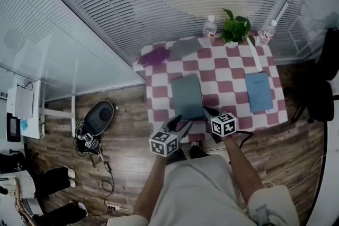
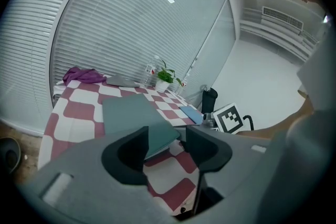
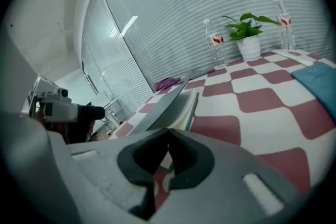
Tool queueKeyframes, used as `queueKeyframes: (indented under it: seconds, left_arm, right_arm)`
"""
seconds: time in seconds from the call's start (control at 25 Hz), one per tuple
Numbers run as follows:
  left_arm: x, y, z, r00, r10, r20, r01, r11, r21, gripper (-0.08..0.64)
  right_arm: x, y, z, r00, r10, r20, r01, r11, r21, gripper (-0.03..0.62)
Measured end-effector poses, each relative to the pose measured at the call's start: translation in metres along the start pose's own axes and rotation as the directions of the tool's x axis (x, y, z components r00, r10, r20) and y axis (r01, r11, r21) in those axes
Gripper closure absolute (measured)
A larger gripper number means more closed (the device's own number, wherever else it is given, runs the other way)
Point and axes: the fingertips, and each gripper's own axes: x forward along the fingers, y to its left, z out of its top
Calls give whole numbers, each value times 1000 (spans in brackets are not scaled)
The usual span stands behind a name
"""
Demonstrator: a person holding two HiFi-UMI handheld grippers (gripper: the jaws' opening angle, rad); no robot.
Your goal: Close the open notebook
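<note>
Checkered table [image 1: 233,69]: notebook [image 1: 187,95] corner inside spread left tool [image 2: 167,134], cover edge in pressed-together right tool [image 3: 168,136].

Head camera's high over me, staring steeply down on the whole checkered worktop [image 1: 228,87]. The left gripper [image 2: 167,138] camera sits low at the near edge, looking along my jaws across the notebook [image 2: 131,113] to the plant [image 2: 164,76]. The right gripper [image 3: 168,134] camera's closer in, skimming that same notebook edge-on, plant behind.
</note>
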Motion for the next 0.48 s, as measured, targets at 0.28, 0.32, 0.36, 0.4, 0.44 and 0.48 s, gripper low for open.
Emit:
queueKeyframes:
  seconds: [0.28,0.32,0.36,0.4,0.44,0.48]
  left_arm:
    - [3,0,-5,1000,10,-12,-9,1000,11,331]
    - [3,0,-5,1000,15,-11,-15,1000,14,331]
    - [2,1,-4,1000,21,-10,-21,1000,16,331]
    - [2,2,-4,1000,27,-7,-27,999,17,331]
    - [1,4,-3,999,34,-4,-34,999,18,331]
    - [1,6,-3,999,42,0,-42,999,20,331]
  right_arm:
    - [-10,-9,-2,996,-66,-51,63,996,-58,592]
    - [-12,-10,-2,995,-75,-59,71,995,-67,592]
    - [-13,-10,-3,994,-83,-66,78,994,-74,592]
    - [-15,-11,-3,993,-91,-70,85,993,-80,592]
    - [-17,-12,-3,993,-97,-72,91,992,-86,592]
    - [-18,-13,-4,992,-101,-72,94,991,-94,592]
